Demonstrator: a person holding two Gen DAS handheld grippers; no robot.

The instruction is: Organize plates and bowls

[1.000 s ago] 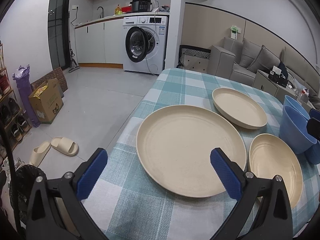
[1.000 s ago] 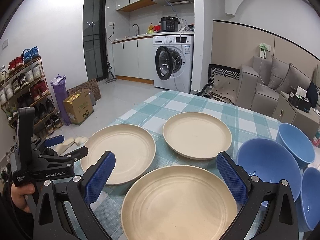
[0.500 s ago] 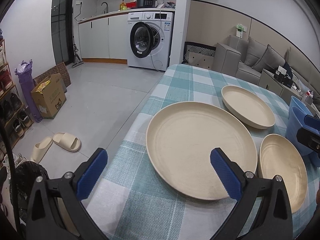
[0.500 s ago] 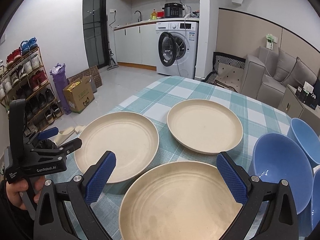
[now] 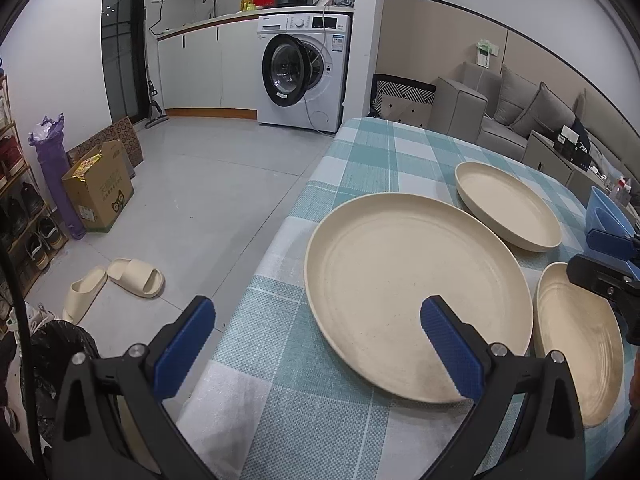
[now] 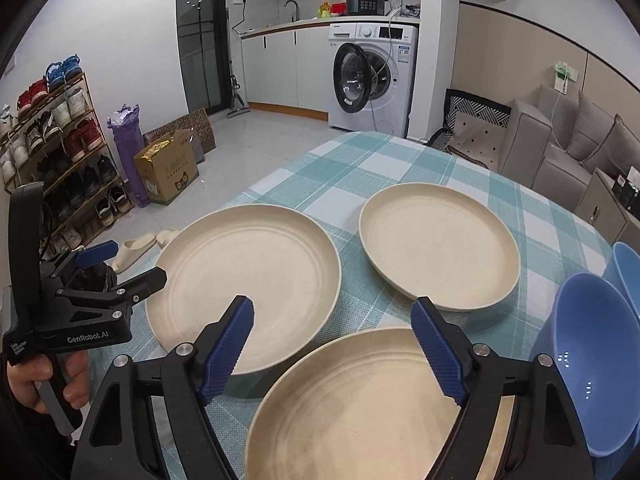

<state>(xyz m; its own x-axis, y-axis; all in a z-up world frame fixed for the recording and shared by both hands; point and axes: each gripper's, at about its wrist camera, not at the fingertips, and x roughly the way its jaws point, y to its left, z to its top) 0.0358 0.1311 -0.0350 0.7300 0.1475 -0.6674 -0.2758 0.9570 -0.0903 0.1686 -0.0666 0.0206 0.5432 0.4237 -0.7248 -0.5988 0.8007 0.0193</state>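
Resting on the checked tablecloth (image 6: 404,168), three cream plates (image 6: 248,276) lie bare.

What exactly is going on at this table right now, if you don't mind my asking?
A person holds a two-finger gripper in each hand over a checked tablecloth. Both the left gripper and right gripper are open and empty. Three cream plates lie separately, unstacked, with blue bowls at the right. Nothing is grasped.

I count three cream plates: one (image 6: 244,280) left of my right claw, one (image 6: 438,246) ahead, one (image 6: 360,408) beneath it. Two blue bowls (image 6: 592,360) (image 6: 626,272) sit right.
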